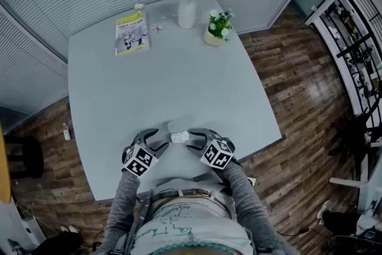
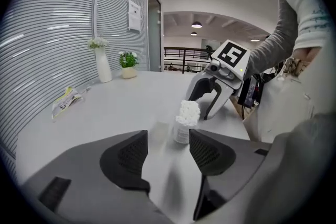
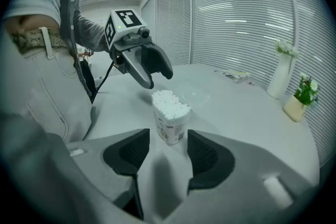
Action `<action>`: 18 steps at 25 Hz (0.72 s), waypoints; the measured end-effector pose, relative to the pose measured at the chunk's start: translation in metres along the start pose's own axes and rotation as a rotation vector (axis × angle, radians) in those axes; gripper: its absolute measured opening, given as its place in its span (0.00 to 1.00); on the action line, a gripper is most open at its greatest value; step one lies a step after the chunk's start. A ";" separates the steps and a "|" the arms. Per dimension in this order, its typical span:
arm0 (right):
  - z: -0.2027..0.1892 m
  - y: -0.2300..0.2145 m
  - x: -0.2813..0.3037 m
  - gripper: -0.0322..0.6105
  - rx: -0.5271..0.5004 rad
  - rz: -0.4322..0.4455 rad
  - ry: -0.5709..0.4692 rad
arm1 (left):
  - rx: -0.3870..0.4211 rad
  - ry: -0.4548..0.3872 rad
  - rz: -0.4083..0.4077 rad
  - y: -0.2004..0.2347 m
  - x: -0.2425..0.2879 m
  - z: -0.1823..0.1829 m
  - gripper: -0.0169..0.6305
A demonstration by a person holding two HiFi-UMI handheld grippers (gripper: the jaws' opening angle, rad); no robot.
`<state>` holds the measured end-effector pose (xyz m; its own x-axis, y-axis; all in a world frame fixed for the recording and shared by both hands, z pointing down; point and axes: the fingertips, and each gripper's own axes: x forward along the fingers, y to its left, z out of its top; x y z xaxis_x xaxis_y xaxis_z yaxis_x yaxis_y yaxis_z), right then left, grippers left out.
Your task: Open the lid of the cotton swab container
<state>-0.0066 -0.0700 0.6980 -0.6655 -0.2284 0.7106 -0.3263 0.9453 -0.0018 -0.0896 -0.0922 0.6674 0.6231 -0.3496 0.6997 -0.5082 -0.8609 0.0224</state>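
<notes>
The cotton swab container (image 1: 179,137) stands upright near the table's front edge, uncovered, with white swab heads showing at its top (image 3: 169,101). Its clear lid (image 3: 192,95) lies flat on the table just beyond it, faint in the head view (image 1: 178,125). My left gripper (image 2: 168,147) is open and nothing is between its pads; the lid (image 2: 159,132) lies just ahead of them. From the other side my right gripper (image 3: 168,149) is open too. The container stands at its jaw tips with a gap on each side. The two grippers (image 1: 156,141) (image 1: 194,141) flank the container.
At the far side of the grey table (image 1: 119,104) lie a magazine (image 1: 131,33), a tall white vase with flowers (image 1: 187,9) and a small potted plant (image 1: 216,30). Wood floor surrounds the table. My torso is close to the front edge.
</notes>
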 end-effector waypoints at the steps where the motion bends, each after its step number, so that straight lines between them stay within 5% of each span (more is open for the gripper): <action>1: 0.000 0.001 -0.001 0.40 0.000 -0.002 0.001 | 0.004 0.007 -0.006 -0.005 0.001 -0.002 0.40; 12: -0.005 0.021 -0.011 0.33 -0.004 0.007 0.020 | -0.029 0.027 -0.049 -0.057 0.003 -0.012 0.39; 18: 0.003 0.029 -0.015 0.16 -0.027 -0.002 0.002 | 0.001 0.005 -0.067 -0.078 0.000 -0.007 0.20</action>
<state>-0.0083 -0.0398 0.6854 -0.6635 -0.2293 0.7122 -0.3091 0.9508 0.0182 -0.0546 -0.0227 0.6704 0.6525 -0.2894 0.7003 -0.4649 -0.8827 0.0683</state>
